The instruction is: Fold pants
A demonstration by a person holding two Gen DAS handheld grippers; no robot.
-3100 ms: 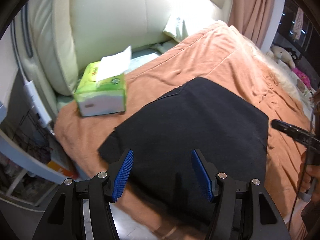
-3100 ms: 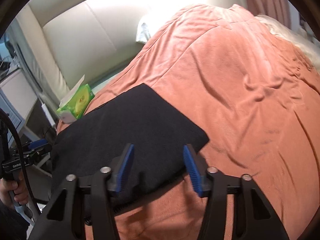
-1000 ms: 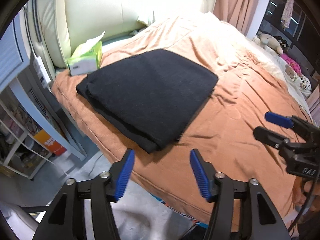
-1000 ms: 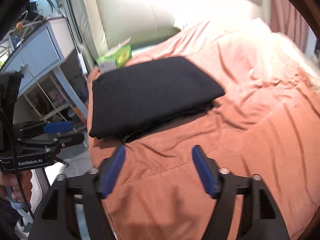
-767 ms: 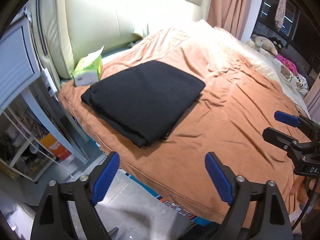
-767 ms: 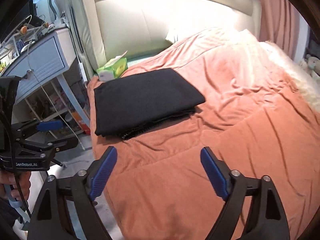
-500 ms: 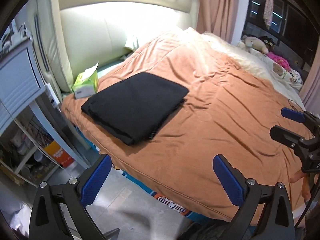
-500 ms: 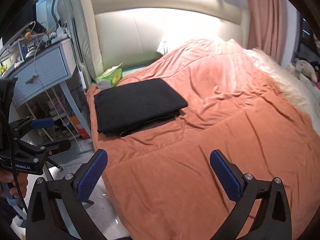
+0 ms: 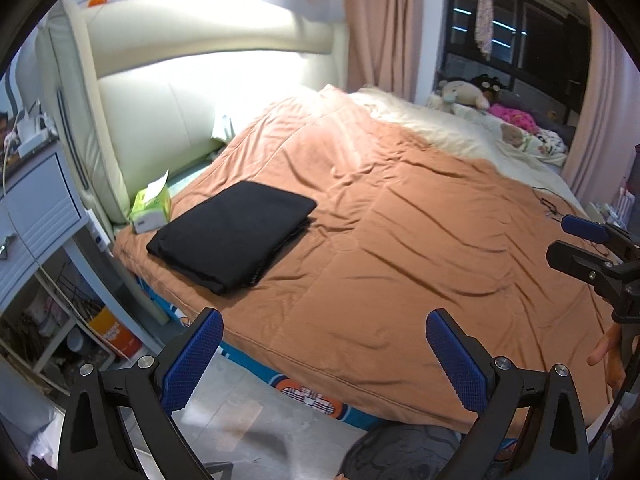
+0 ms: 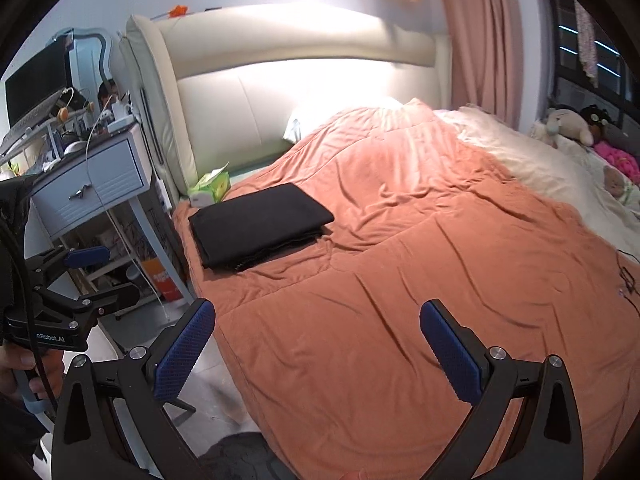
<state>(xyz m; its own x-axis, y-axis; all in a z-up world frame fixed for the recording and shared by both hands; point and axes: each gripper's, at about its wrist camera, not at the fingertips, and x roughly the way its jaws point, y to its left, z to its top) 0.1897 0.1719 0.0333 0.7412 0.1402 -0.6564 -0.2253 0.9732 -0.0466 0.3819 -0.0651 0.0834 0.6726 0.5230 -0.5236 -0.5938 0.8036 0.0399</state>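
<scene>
The black pants (image 9: 234, 234) lie folded into a flat rectangle near the head corner of the orange bedspread (image 9: 400, 248), beside the tissue box. In the right wrist view the same folded pants (image 10: 260, 226) sit far ahead on the left. My left gripper (image 9: 324, 356) hangs over the bed's near edge, jaws wide open, nothing between them. My right gripper (image 10: 318, 344) is also wide open and empty, well back from the pants. Each gripper shows at the side of the other's view, the right gripper (image 9: 588, 244) and the left gripper (image 10: 76, 276).
A green tissue box (image 9: 151, 208) stands by the cream headboard (image 9: 192, 92). A blue-grey nightstand (image 10: 92, 180) with cables and shelves flanks the bed on the left. Soft toys (image 9: 464, 94) and a cream blanket lie at the far side. Floor (image 9: 236, 412) shows below the bed edge.
Both grippers pulled back and up from the bed, so the folded pants look smaller and farther. Both sets of jaws spread wider, then held wide.
</scene>
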